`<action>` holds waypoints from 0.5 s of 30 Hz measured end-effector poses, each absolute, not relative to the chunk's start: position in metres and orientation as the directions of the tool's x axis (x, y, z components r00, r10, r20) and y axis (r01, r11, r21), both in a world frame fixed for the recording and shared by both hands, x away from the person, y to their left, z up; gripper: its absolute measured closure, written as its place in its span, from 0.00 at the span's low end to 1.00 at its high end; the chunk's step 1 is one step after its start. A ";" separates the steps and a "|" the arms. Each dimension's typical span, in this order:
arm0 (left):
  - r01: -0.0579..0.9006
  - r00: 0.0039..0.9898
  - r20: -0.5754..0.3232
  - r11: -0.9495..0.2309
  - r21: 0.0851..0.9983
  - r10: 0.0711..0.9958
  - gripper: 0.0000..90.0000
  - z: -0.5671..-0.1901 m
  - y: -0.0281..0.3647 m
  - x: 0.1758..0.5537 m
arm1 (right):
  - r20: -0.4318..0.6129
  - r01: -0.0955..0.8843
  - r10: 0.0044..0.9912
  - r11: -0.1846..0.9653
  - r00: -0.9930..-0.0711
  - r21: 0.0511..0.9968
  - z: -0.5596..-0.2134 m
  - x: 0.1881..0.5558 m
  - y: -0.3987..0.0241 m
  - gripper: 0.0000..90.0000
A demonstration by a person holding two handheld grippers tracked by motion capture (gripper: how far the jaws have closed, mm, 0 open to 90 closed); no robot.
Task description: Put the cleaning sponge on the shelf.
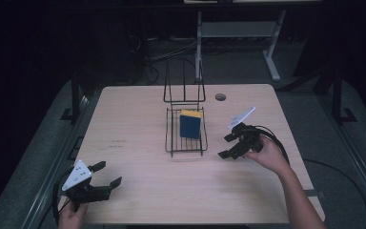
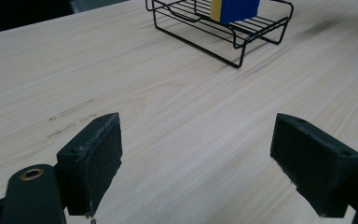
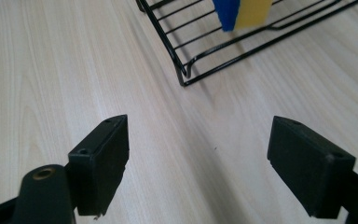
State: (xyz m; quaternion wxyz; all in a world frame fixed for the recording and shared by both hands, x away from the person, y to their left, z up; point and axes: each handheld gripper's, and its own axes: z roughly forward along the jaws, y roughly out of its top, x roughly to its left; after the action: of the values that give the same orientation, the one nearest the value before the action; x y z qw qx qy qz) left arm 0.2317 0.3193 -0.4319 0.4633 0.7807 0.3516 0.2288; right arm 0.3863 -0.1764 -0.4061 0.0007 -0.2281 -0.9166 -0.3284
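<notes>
wood table point(image 1: 138, 143), black wire rack point(image 1: 171, 143) at its middle with a tall wire back at the far end. blue and yellow sponge point(image 1: 190, 123) stands on edge inside the rack, toward the far right part of the tray, leaning against the right side wire. right gripper point(image 1: 228, 146) sits just right of the rack's near corner, jaws spread wide, nothing between them, not touching the rack. left gripper point(image 1: 106, 174) is at the near left of the table, well apart from the rack, jaws also spread, empty. a hand point(image 1: 267, 155) holds the right one.
</notes>
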 end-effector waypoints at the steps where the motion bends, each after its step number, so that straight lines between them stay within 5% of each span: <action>1: 0.337 0.648 0.033 -0.325 0.884 0.761 0.18 -0.432 0.319 0.232 | 0.152 0.422 0.421 0.679 -0.894 0.601 -0.407 0.386 -0.178 0.22; 15: 0.338 0.648 0.032 -0.325 0.883 0.761 0.18 -0.432 0.320 0.231 | 0.160 0.442 0.441 0.669 -0.883 0.597 -0.416 0.373 -0.191 0.22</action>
State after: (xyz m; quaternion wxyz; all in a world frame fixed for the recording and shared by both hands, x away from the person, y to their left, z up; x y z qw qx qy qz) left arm 0.2315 0.3197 -0.4317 0.4625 0.7810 0.3518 0.2289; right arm 0.3734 -0.1912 -0.4161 0.0010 -0.2417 -0.9135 -0.3271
